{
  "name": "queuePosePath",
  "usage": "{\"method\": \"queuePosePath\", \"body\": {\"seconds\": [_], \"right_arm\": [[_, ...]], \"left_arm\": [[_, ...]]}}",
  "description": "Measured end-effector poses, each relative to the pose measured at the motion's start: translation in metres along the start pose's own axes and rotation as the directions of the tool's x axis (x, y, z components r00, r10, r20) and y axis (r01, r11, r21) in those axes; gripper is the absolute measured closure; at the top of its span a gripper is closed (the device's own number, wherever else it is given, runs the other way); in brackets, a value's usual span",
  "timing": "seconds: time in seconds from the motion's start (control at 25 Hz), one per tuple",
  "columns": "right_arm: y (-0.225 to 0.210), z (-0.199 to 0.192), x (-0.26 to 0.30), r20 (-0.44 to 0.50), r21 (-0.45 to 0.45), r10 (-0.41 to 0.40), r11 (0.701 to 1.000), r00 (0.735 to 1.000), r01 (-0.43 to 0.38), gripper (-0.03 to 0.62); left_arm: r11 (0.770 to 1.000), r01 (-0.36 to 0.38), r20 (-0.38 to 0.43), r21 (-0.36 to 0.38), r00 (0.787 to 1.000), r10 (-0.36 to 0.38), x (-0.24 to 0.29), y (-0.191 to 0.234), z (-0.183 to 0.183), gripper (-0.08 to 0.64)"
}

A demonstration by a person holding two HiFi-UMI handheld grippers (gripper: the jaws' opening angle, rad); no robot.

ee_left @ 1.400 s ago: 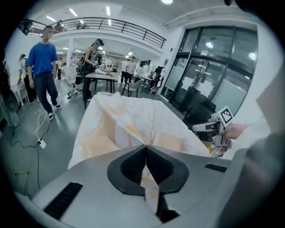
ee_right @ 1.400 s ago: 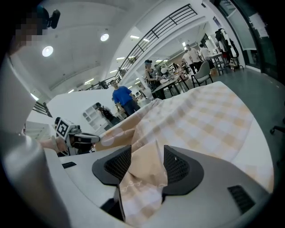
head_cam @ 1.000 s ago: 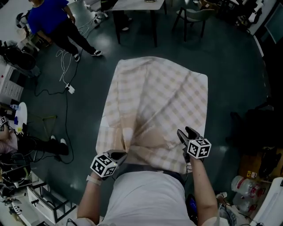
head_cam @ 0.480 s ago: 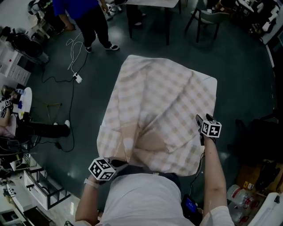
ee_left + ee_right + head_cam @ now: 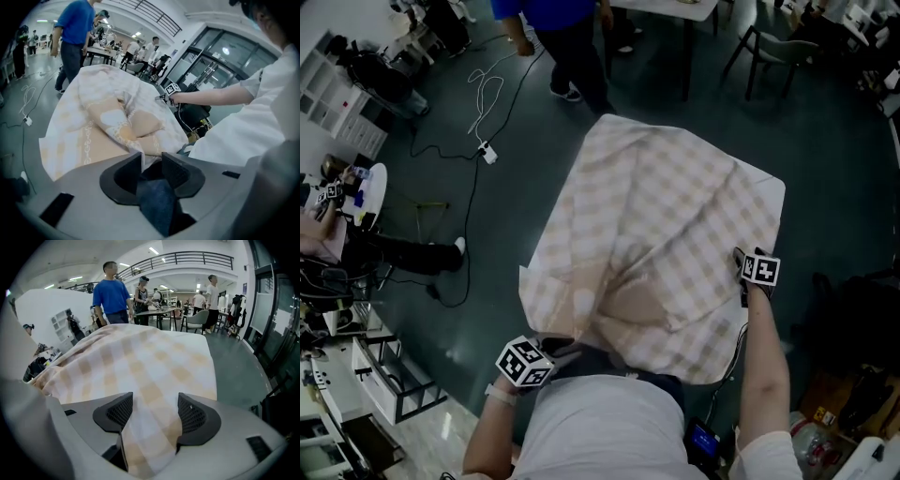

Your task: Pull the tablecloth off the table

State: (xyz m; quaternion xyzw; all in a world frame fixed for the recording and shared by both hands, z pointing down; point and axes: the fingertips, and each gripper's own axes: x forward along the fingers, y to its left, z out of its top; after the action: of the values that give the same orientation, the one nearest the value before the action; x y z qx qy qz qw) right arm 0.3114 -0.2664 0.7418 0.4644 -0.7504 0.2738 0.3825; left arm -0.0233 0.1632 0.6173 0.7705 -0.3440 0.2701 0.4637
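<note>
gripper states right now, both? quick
Left gripper: open, jaws have just been opening; tablecloth edge between them, not pinched.
Right gripper: open wide, jaws have just been opening; tablecloth lies between them, not clamped.

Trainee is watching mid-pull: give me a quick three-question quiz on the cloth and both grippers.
1. True or false: the tablecloth lies flat and smooth all over.
2. What is between the right gripper's jaws? A) nothing B) checked cloth C) a cable
3. Are the left gripper's jaws together or apart?
Key: 1 false, it is bunched at the near edge. 2 B; those jaws have just been opening and do not pinch it. 3 apart; they have just been opening.
</note>
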Motion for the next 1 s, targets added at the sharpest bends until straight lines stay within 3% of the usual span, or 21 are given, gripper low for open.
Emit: {"method": "queuePosePath", "body": {"seconds": [0.2, 0.32, 0.52, 0.64, 0.84, 1.0], "right_arm": [[0.004, -0.004, 0.0, -0.008, -0.011, -0.029, 1.0, 1.0, 0.029, 0.325], [0.012, -0.006, -0.001, -0.029, -0.033, -0.026, 0.999, 0.999, 0.025, 0.34], [0.034, -0.024, -0.006, -0.065, -0.052, -0.014, 0.999, 0.998, 0.011, 0.49], [0.05, -0.032, -0.012, -0.081, -0.061, -0.017, 0.998, 0.997, 0.013, 0.535], [0.074, -0.048, -0.023, -0.113, -0.072, -0.034, 0.997, 0.993, 0.026, 0.551], [0.09, -0.06, -0.03, -0.133, -0.033, -0.042, 0.999, 0.99, 0.038, 0.552]], "left_arm": [[0.997, -0.075, 0.065, -0.014, 0.995, 0.076, -0.022, 0.029, 0.011, 0.428], [0.987, -0.158, 0.13, -0.035, 0.978, 0.162, -0.039, 0.06, 0.03, 0.419], [0.961, -0.267, 0.218, -0.066, 0.936, 0.275, -0.057, 0.105, 0.057, 0.416], [0.951, -0.301, 0.247, -0.068, 0.919, 0.309, -0.064, 0.134, 0.08, 0.408], [0.939, -0.336, 0.284, -0.07, 0.896, 0.342, -0.071, 0.189, 0.117, 0.394], [0.933, -0.352, 0.292, -0.073, 0.887, 0.358, -0.068, 0.236, 0.143, 0.373]]}}
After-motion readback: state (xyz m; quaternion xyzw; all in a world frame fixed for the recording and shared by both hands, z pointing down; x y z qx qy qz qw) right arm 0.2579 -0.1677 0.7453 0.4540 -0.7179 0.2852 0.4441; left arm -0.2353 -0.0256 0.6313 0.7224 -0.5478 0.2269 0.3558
